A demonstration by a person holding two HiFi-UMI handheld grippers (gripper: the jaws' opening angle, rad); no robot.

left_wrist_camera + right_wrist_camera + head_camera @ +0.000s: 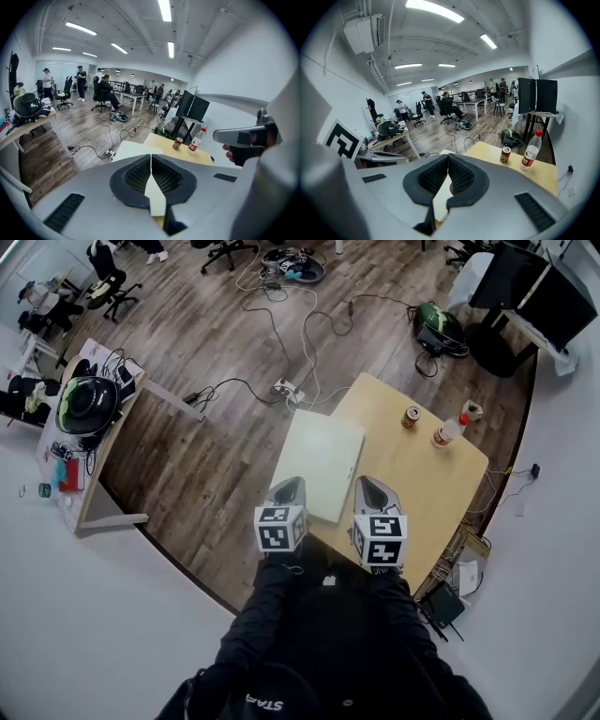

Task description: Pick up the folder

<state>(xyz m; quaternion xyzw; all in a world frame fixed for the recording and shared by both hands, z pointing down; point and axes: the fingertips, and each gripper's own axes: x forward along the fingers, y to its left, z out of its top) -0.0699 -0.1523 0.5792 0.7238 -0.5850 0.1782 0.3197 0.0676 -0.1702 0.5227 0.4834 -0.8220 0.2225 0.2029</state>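
Pale folder (pixel 319 463) at table (pixel 424 486) edge

An open-plan office: rolling office chairs (pixel 108 287), black monitors (pixel 539 292), rows of desks (pixel 136 95), ceiling strip lights (pixel 165 9), and cables (pixel 278 343) trailing across the wood floor (pixel 187 334).

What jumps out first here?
A pale folder lies on the wooden table, its left side overhanging the edge. The left gripper and right gripper hover shut over its near edge. A can and bottle stand at the far corner.
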